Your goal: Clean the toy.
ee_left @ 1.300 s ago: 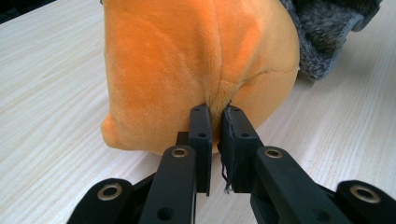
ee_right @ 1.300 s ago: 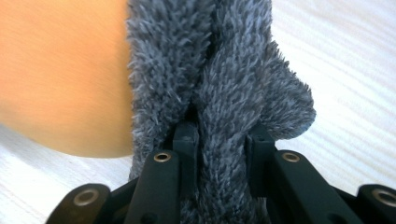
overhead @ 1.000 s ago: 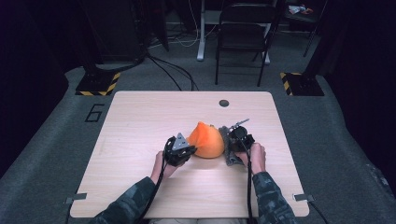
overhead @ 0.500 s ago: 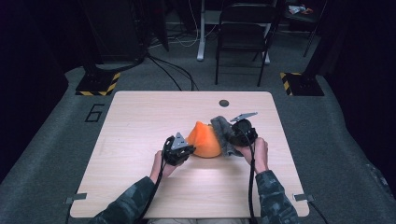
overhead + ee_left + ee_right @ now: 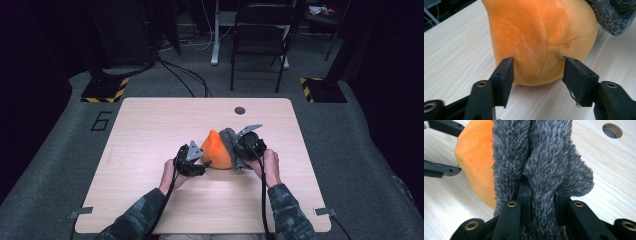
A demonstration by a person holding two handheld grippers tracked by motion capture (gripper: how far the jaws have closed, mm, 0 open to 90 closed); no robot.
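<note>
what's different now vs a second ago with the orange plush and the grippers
The left hand-held gripper has just opened its jaws; they now flank the orange plush instead of pinching it. The right hand-held gripper, shut on the grey fuzzy part, lifted it slightly. The plush stays mid-table.

The orange plush (image 5: pixel 541 40) top is cut off; grey fur (image 5: pixel 541 170) hides the right tool's (image 5: pixel 541 202) pads.

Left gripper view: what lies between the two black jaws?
The lower bulge of the orange plush sits between the left gripper's jaws, which stand apart at its sides after just opening.
</note>
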